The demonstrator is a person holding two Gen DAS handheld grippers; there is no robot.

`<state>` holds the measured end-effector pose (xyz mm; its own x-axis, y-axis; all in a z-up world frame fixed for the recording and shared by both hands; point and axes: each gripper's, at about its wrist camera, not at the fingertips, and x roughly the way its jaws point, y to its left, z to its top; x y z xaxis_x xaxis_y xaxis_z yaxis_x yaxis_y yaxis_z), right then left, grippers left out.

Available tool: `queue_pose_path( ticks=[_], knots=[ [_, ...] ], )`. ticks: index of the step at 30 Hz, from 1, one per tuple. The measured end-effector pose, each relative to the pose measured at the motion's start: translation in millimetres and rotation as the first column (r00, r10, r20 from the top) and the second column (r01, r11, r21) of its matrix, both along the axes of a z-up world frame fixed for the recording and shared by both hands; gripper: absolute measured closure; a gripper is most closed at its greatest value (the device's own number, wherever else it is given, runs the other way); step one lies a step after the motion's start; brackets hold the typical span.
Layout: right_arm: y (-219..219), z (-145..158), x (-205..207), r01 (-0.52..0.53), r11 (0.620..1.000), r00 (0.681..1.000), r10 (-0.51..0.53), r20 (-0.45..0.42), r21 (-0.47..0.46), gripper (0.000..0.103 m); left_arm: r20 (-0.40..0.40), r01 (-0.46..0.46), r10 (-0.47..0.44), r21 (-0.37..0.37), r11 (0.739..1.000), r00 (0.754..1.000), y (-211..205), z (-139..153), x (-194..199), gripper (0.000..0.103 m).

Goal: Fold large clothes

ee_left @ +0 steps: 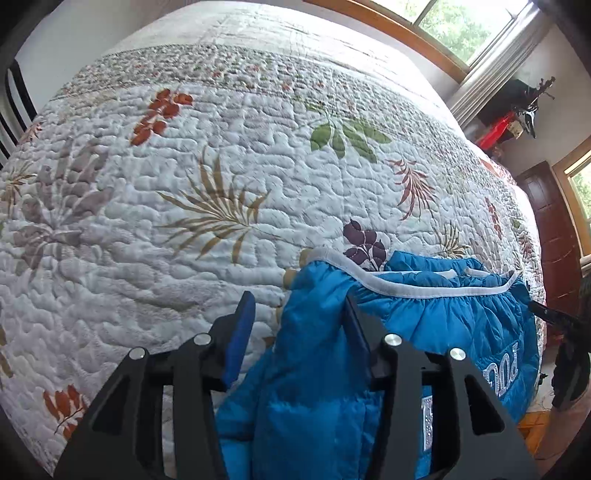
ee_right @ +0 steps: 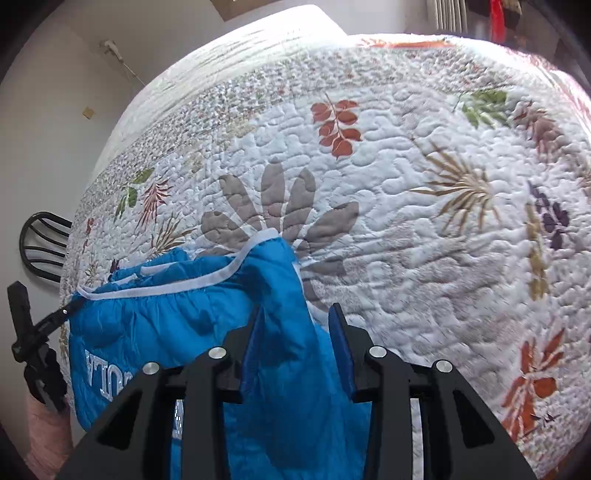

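A bright blue padded jacket with white elastic trim hangs stretched between the two grippers, just above the near edge of the white quilted bedspread printed with coloured leaves. White lettering shows on the jacket's face.

Left gripper — fingers spread, blue fabric bunched between them and against the right-hand finger; whether it is truly pinched, I cannot tell. Right gripper — likewise parted, a fold of the jacket passing up between the blue pads.

A window with a wooden frame lies beyond the bed.
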<state>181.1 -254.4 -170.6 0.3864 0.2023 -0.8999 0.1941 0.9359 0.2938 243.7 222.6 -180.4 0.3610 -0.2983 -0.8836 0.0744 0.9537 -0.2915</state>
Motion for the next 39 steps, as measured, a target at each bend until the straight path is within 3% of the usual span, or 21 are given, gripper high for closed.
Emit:
queue_pose_path(
  ticks=[4,9,12,19,23,27,31,33,36,39],
  knots=[
    [19,32,-44,-0.085,0.993,0.996,0.086,0.019,-0.077,0.072,0.101,-0.038,0.028,0.100,0.994,0.994,3,41,-39,0.056],
    [52,36,-80,-0.202,0.978,0.979,0.203,0.009,-0.059,0.079,0.168,-0.031,0.016,0.085,0.996,0.986,-16,72,-98,0.052],
    [63,23,-93,-0.248,0.967,0.969,0.248,-0.010,-0.053,0.082,0.136,-0.018,0.009,0.069,0.997,0.991,-36,62,-130,0.052],
    [59,-19,-99,-0.275,0.961,0.959,0.272,-0.078,-0.031,0.087,0.067,-0.033,0.021,0.174,0.984,0.998,-74,7,-169,0.052],
    [57,-37,-98,-0.275,0.961,0.958,0.274,-0.087,-0.003,0.092,0.105,-0.036,0.013,0.226,0.973,0.994,-81,-11,-175,0.050],
    [53,-41,-98,-0.277,0.961,0.958,0.278,-0.073,0.025,0.093,0.113,-0.067,0.042,0.224,0.972,0.993,-81,-11,-175,0.049],
    [44,-23,-112,-0.296,0.954,0.954,0.298,-0.035,0.039,0.092,0.092,-0.120,0.103,0.203,0.972,0.990,-74,2,-178,0.051],
    [39,-11,-123,-0.320,0.947,0.947,0.320,-0.016,0.032,0.090,0.094,-0.163,0.148,0.189,0.968,0.985,-65,13,-190,0.047],
    [34,2,-139,-0.369,0.929,0.929,0.369,-0.002,0.031,0.090,0.092,-0.237,0.223,0.184,0.954,0.970,-53,22,-210,0.038],
    [36,-1,-148,-0.409,0.912,0.912,0.410,-0.023,0.020,0.090,0.074,-0.339,0.331,0.185,0.922,0.941,-37,24,-234,0.034]
  ],
)
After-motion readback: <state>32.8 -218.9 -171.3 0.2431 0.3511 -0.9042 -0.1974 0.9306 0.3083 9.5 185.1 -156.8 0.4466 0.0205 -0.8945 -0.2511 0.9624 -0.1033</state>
